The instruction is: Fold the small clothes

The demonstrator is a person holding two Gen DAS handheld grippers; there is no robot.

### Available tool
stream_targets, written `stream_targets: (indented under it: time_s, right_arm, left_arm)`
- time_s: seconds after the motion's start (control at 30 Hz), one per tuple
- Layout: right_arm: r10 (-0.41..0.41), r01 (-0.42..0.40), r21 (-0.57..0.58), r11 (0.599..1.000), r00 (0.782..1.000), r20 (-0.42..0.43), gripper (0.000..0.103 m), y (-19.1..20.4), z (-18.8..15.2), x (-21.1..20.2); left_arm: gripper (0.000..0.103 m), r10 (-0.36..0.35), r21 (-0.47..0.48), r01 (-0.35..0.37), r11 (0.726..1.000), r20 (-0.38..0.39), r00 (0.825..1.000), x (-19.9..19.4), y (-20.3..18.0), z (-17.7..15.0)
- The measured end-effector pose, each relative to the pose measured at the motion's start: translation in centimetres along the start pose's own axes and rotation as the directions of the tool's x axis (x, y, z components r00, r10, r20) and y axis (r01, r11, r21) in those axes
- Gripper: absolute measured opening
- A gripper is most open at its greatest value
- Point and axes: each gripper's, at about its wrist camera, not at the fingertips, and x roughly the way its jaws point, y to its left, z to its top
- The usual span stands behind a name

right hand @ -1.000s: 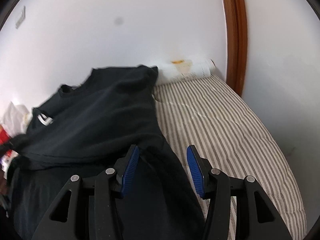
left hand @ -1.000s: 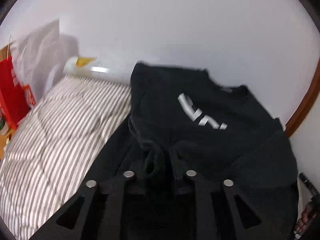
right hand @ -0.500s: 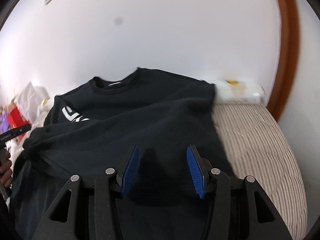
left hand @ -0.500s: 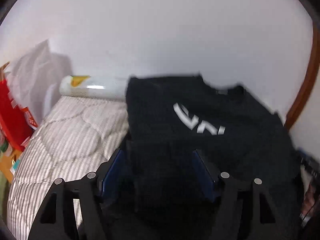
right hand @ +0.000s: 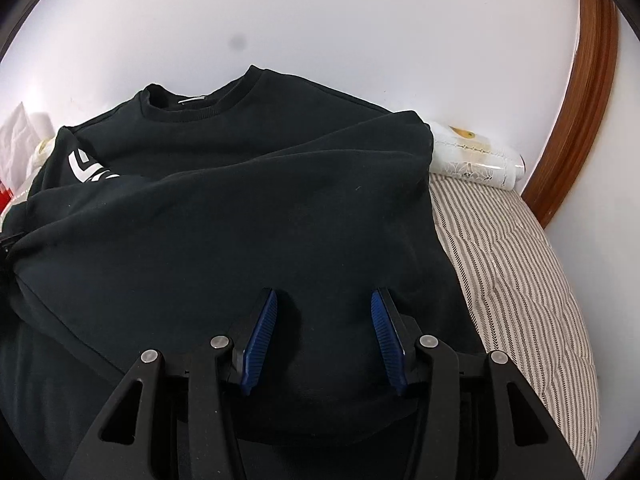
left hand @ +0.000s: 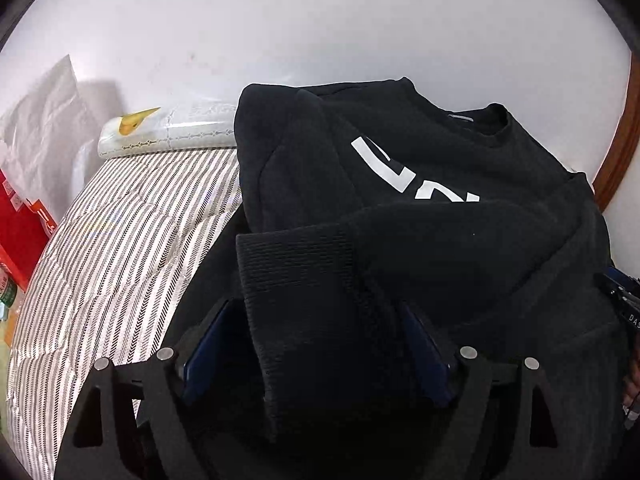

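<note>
A black sweatshirt (left hand: 440, 128) (right hand: 240, 200) with a white chest logo (left hand: 384, 168) lies on the bed, collar toward the wall. One sleeve is folded across the chest, and its ribbed cuff (left hand: 296, 264) rests between the fingers of my left gripper (left hand: 316, 308). Those jaws are opening, and the blue pads stand clear of the cuff on the left side. My right gripper (right hand: 324, 292) is open just over the sweatshirt's lower body, with only flat fabric under its blue pads.
Striped bedding (left hand: 120, 240) (right hand: 512, 260) shows on both sides of the sweatshirt. A white wrapped roll (left hand: 168, 132) (right hand: 476, 156) lies against the wall. A red box (left hand: 20, 220) and a white bag (left hand: 40, 120) stand at the left; a wooden frame (right hand: 580, 100) at the right.
My left jaws have gone from shut on bunched sleeve fabric to wide apart, leaving the cuff lying loose. The right gripper has swung left, from the sweatshirt's edge to over its body.
</note>
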Motion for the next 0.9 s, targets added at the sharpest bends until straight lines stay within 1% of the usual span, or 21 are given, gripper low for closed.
stream_targets:
  time_s: [0.37, 0.77, 0.9]
  right_arm:
    - [0.001, -0.001, -0.004, 1.000, 1.000, 0.005, 0.050, 0.30, -0.12, -0.09]
    - [-0.001, 0.001, -0.005, 1.000, 1.000, 0.007, 0.050, 0.37, -0.04, -0.08]
    - [0.012, -0.013, 0.022, 1.000, 1.000, 0.019, 0.048, -0.32, -0.13, -0.43]
  left_arm:
    - [0.084, 0.018, 0.007, -0.018, 1.000, 0.001, 1.000, 0.12, -0.23, 0.01]
    - [0.084, 0.017, 0.005, -0.017, 1.000, 0.002, 1.000, -0.07, -0.04, -0.05]
    - [0.084, 0.001, -0.006, 0.000, 1.000, 0.020, 1.000, -0.55, 0.25, -0.11]
